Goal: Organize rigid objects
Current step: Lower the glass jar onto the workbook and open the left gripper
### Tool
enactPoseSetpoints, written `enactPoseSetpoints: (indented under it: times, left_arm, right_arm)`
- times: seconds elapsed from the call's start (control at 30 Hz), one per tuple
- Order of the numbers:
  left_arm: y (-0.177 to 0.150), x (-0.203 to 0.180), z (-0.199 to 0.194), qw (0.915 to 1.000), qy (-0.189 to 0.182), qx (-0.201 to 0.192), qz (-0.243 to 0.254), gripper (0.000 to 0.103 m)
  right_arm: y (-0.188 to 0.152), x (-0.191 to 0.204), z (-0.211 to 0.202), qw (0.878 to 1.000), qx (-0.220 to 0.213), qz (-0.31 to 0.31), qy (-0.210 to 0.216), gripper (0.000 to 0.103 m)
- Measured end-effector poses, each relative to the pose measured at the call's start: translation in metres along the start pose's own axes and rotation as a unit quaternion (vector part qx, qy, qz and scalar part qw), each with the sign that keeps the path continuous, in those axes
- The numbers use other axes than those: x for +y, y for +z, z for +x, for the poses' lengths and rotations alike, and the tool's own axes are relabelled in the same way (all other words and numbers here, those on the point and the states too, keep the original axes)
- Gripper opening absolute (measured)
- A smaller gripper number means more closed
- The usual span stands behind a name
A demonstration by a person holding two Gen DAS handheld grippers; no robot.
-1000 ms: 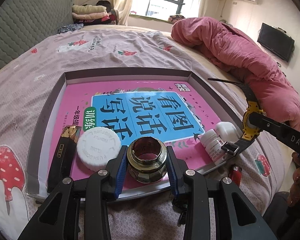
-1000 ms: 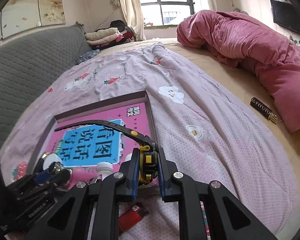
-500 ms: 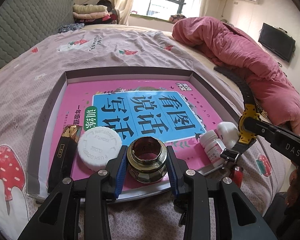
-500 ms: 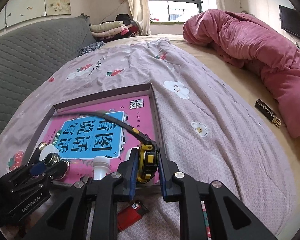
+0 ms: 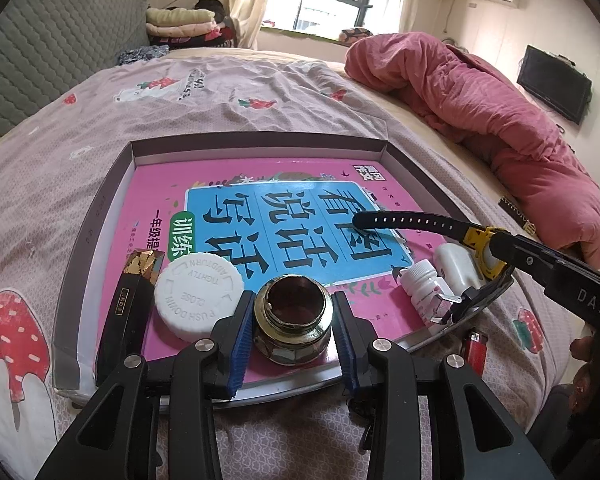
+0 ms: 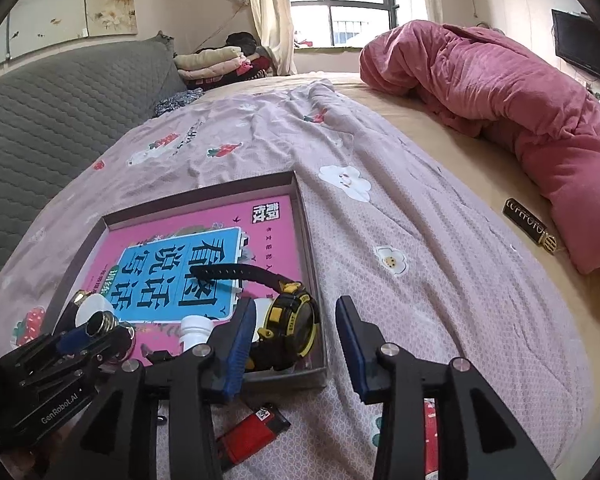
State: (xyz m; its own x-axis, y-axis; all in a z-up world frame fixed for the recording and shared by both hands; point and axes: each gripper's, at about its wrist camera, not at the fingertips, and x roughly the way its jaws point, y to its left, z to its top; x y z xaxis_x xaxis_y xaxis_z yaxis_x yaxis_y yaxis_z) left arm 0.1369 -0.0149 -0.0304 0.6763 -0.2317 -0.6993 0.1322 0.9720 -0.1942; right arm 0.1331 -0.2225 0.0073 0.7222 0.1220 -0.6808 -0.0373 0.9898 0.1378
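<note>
A shallow grey tray (image 5: 100, 216) with a pink and blue book in it lies on the bed. My left gripper (image 5: 292, 332) is shut on a brass fitting (image 5: 292, 320) that rests at the tray's near edge. Beside it lie a white cap (image 5: 198, 294) and a black and gold bar (image 5: 130, 304). My right gripper (image 6: 296, 344) is open. A black and yellow watch (image 6: 290, 326) lies in the tray's near right corner by its left finger, next to white bottles (image 5: 426, 290). The watch also shows in the left wrist view (image 5: 478, 240).
A red lighter (image 6: 252, 434) lies on the sheet in front of the tray (image 6: 312, 248). A second black and gold bar (image 6: 530, 226) lies at the right beside the pink duvet (image 6: 520, 100). A grey headboard (image 6: 60, 96) is at the left.
My right gripper has opened and let go of the watch, which now lies in the tray's corner. My left gripper has stayed shut on the brass fitting.
</note>
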Motion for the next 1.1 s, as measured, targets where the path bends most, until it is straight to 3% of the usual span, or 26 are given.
enactPoseSetpoints:
  times: [0.6,1.1]
  left_arm:
    - [0.003,-0.001,0.001,0.9998,-0.019,0.001,0.004,0.056]
    - [0.008,0.007,-0.012,0.999,-0.035,-0.017,-0.021,0.061]
  right_arm:
    - [-0.002,-0.002,-0.023,1.0,-0.022,0.007,0.006,0.042]
    - [-0.005,0.0,-0.027,1.0,-0.019,0.002,0.009,0.043]
